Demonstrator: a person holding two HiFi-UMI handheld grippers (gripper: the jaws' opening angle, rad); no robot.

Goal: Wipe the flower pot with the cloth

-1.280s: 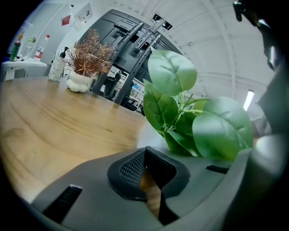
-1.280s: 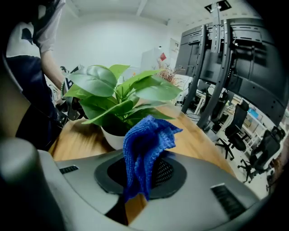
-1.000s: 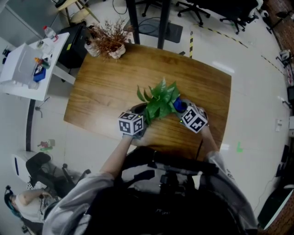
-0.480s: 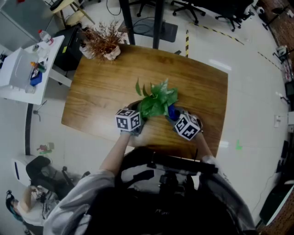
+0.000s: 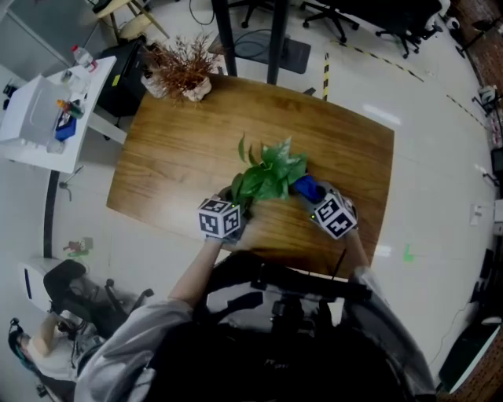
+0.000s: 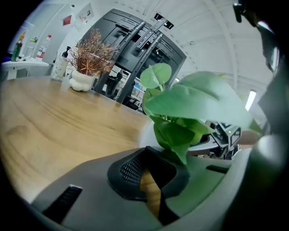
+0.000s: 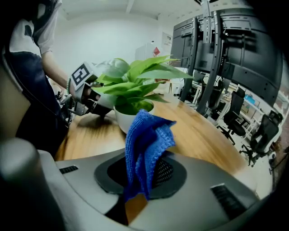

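A leafy green plant (image 5: 267, 177) stands in a white flower pot (image 7: 128, 118) near the front of the wooden table (image 5: 181, 149). My right gripper (image 7: 144, 176) is shut on a blue cloth (image 7: 146, 144), which sticks up between the jaws a short way from the pot's side. In the head view the cloth (image 5: 306, 188) lies just right of the leaves, ahead of the right gripper (image 5: 321, 200). My left gripper (image 6: 156, 173) is shut, with nothing seen between its pads, and its tips are close to the pot (image 6: 146, 131) under a drooping leaf. The left gripper (image 7: 97, 106) is at the pot's far side.
A dried brown plant in a white vase (image 5: 182, 71) stands at the table's far left corner. A white side table (image 5: 39, 118) with bottles is off to the left. Office chairs (image 5: 393, 23) and dark equipment racks (image 7: 226, 58) stand beyond the table. The front edge is near my grippers.
The right gripper with the cloth moved in toward the pot, then back out to the right. The left gripper shifted only slightly, staying by the pot.
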